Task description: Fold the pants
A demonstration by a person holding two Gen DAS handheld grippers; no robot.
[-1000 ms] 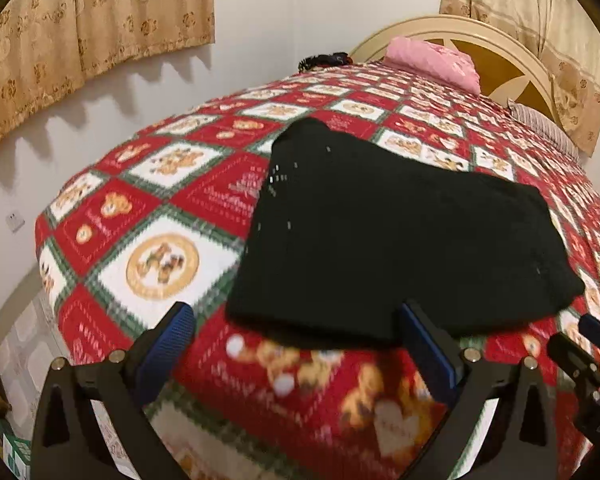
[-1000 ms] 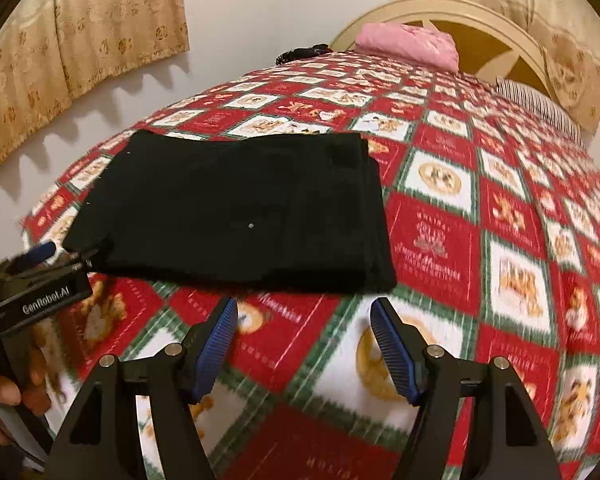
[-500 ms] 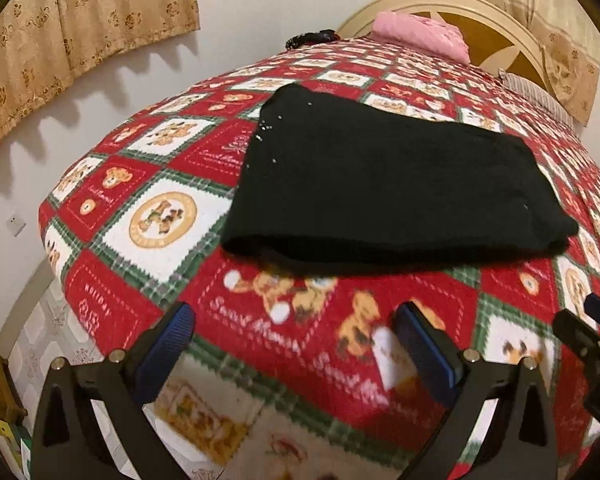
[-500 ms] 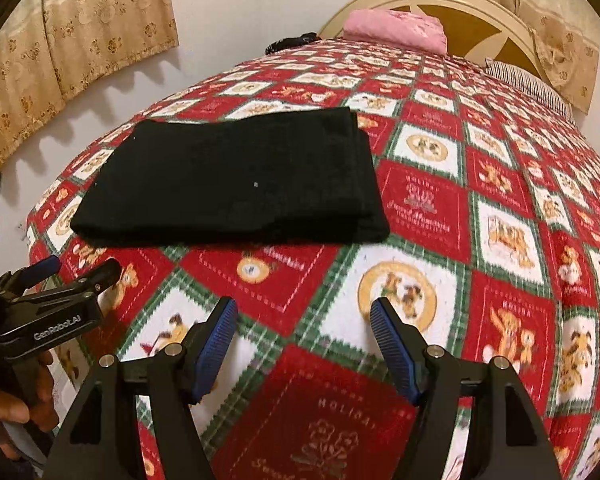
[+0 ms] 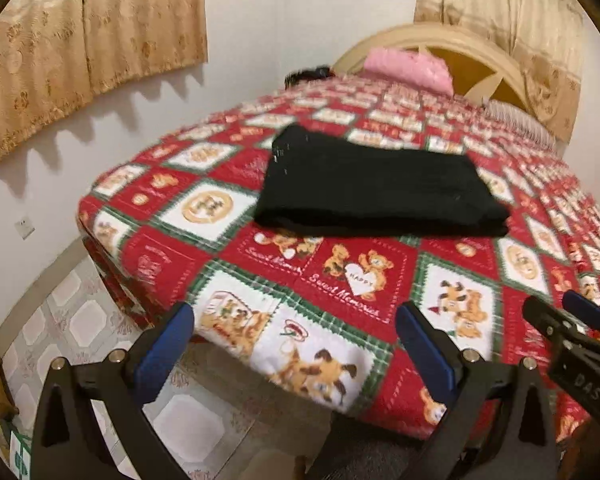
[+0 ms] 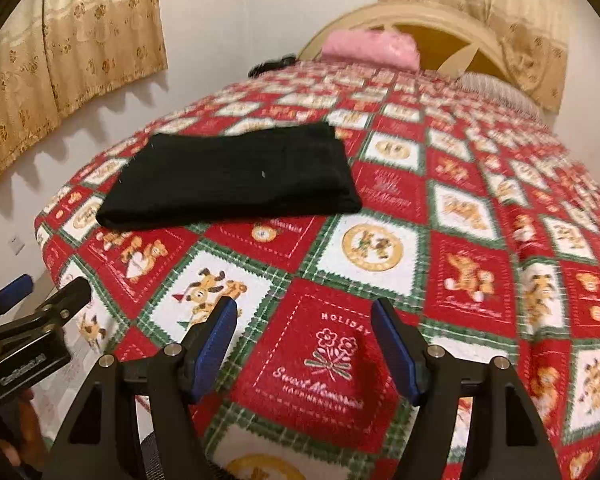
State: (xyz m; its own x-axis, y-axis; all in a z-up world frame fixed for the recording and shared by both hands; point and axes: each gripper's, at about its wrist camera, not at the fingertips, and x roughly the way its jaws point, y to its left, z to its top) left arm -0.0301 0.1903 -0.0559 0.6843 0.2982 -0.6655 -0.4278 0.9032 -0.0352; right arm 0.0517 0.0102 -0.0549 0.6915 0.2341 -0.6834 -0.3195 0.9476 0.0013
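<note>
Black pants point(image 5: 376, 192) are lying in a compact folded rectangle on the bed point(image 5: 228, 344), well ahead of your left claw point(image 5: 296, 340), whose jaws are standing wide apart and gripping nothing. Judging by that tidy stack, the folding is looking finished, with at most some squaring-up left for you. Beyond the pants a pink pillow point(image 5: 408, 70) is resting against the cream headboard point(image 5: 476, 68), gold curtains point(image 5: 88, 40) are hanging on the wall up to the left, and tiled floor point(image 5: 80, 320) is showing below.

Your right claw point(image 6: 304, 344) is hovering over the red teddy-bear quilt point(image 6: 384, 248), jaws likewise spread and empty. From here the pants point(image 6: 232, 180) are sitting ahead and to the left, untouched. Your left claw point(image 6: 40, 296) is showing at the far left, clear of the cloth.
</note>
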